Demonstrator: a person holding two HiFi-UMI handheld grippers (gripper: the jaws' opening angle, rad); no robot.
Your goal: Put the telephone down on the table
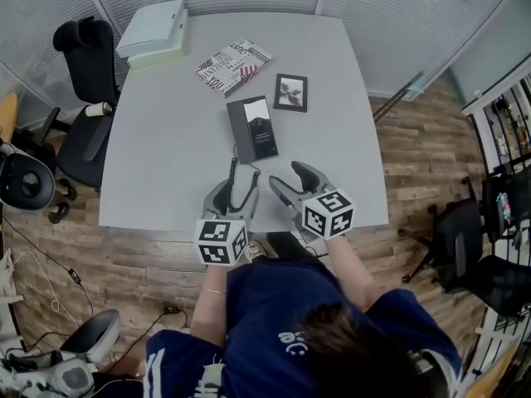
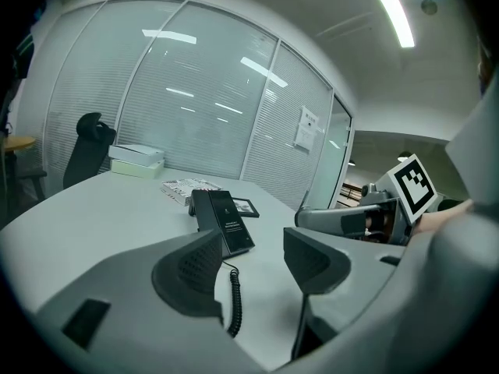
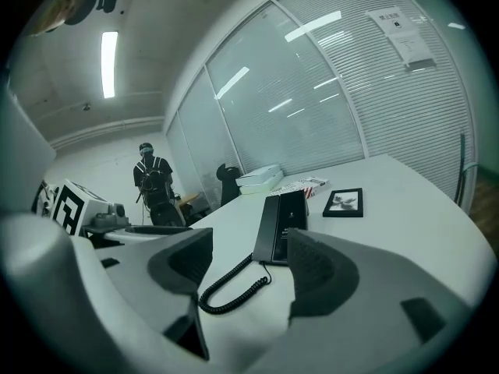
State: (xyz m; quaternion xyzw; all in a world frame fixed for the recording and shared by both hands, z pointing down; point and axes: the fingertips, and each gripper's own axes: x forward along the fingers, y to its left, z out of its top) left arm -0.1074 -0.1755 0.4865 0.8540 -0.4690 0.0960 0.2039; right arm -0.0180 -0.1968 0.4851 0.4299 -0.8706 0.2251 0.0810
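The black telephone (image 1: 252, 128) lies flat on the grey table (image 1: 166, 156), near its middle, with the handset along its left side. Its coiled cord (image 1: 236, 175) runs from the near end toward me. My left gripper (image 1: 239, 185) hovers at the near table edge, open, with only the cord (image 2: 234, 302) on the table beyond its jaws. My right gripper (image 1: 292, 181) is beside it, also open and holding nothing. The telephone (image 2: 222, 218) lies a short way ahead of the left gripper (image 2: 253, 259). In the right gripper view the telephone (image 3: 281, 226) and cord (image 3: 230, 291) lie ahead of the right gripper (image 3: 249, 259).
A framed picture (image 1: 290, 92) lies right of the telephone and a printed book (image 1: 233, 65) beyond it. A white box (image 1: 153, 33) sits at the far left corner. Black office chairs (image 1: 87, 89) stand left of the table. A person (image 3: 153, 179) stands far off.
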